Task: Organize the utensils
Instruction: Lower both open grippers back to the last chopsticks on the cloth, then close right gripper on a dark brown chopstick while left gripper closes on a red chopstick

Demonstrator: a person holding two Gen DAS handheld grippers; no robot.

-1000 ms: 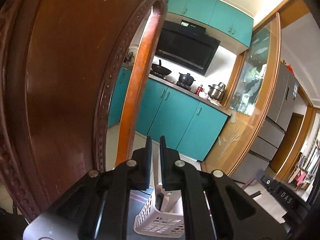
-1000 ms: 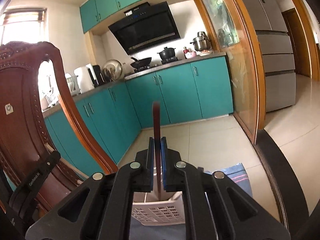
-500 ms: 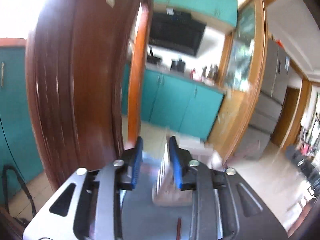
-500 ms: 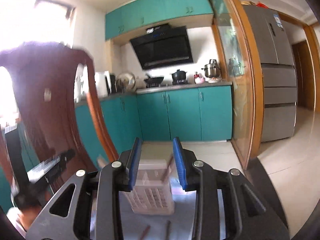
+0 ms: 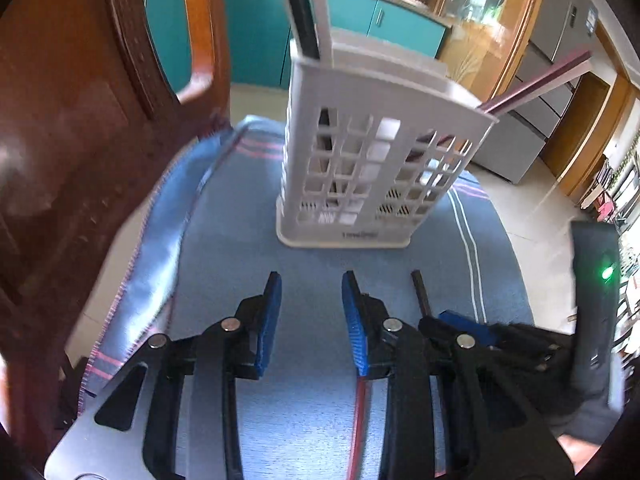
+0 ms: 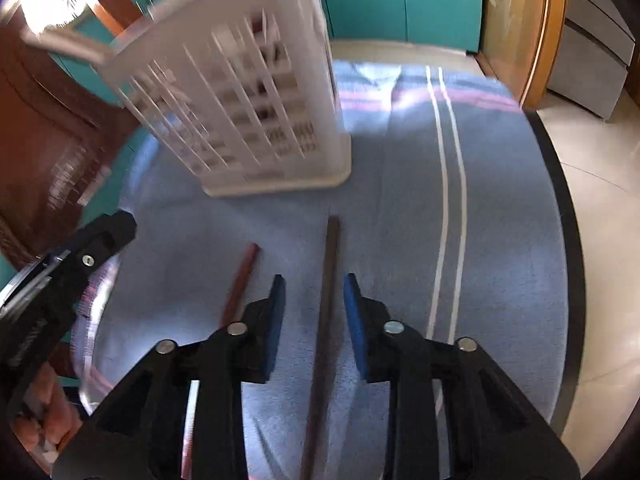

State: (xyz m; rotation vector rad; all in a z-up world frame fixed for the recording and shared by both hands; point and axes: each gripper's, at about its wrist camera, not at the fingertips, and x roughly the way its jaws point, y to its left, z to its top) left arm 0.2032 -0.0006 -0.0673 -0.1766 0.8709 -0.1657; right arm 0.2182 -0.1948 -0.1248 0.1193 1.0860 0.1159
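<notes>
Left of the white basket, a reddish chopstick lies on the blue cloth just outside the right tool. A dark chopstick lies between that tool's closing, untouching jaws. The left tool stands part-open, empty, near the basket.

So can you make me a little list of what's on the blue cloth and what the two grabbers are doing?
surface: blue cloth
holder: white basket, upright, sticks already in it
loose: dark chopstick and red chopstick, lying flat
right gripper: jaws closing around the dark chopstick, not touching yet
left gripper: jaws apart, nothing between them
</notes>
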